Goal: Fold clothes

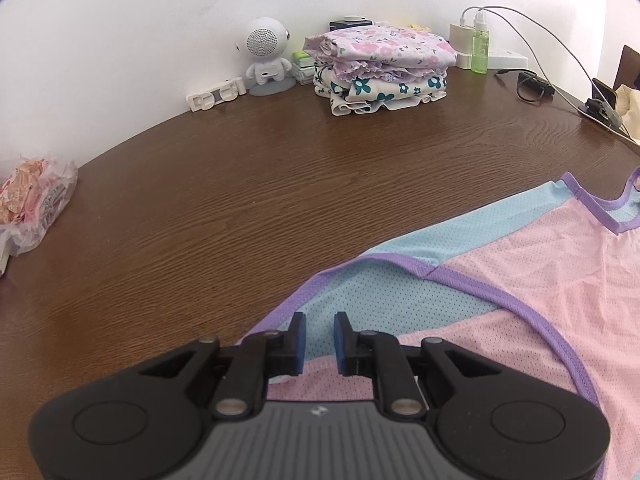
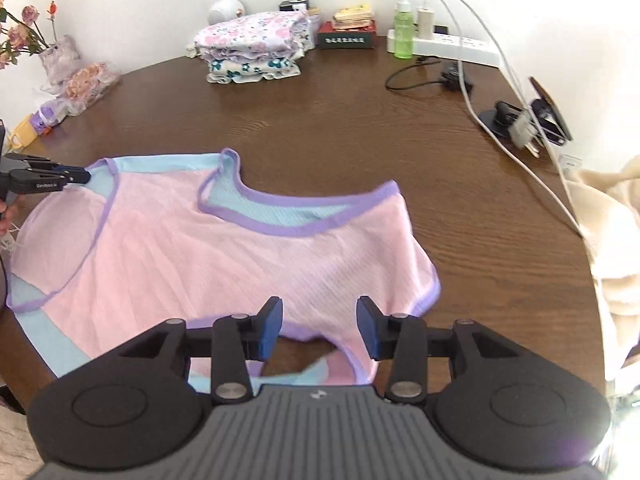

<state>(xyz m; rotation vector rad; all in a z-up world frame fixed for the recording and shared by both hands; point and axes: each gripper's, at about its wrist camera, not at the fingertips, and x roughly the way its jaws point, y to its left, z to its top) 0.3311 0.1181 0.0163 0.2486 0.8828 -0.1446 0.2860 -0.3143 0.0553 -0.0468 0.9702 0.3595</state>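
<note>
Pink shirt [image 2: 224, 256] spread flat, bare table [image 2: 360, 136] beyond, left claw [image 1: 320, 340] narrowly open, seemingly empty, right claw [image 2: 319, 326] wide open

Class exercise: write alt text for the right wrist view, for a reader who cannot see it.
A pink top with blue panels and purple trim lies spread on a brown wooden table, the right gripper above its near edge, jaws open. The left gripper reaches its far-left corner; folded floral clothes sit by the wall.

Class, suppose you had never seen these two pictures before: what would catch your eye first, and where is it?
First, the pink top with blue panels and purple trim, spread flat on the brown table nearest the cameras. The left claw and right claw hang open over its near edges. Behind, by the wall, sits a stack of folded floral clothes.
</note>
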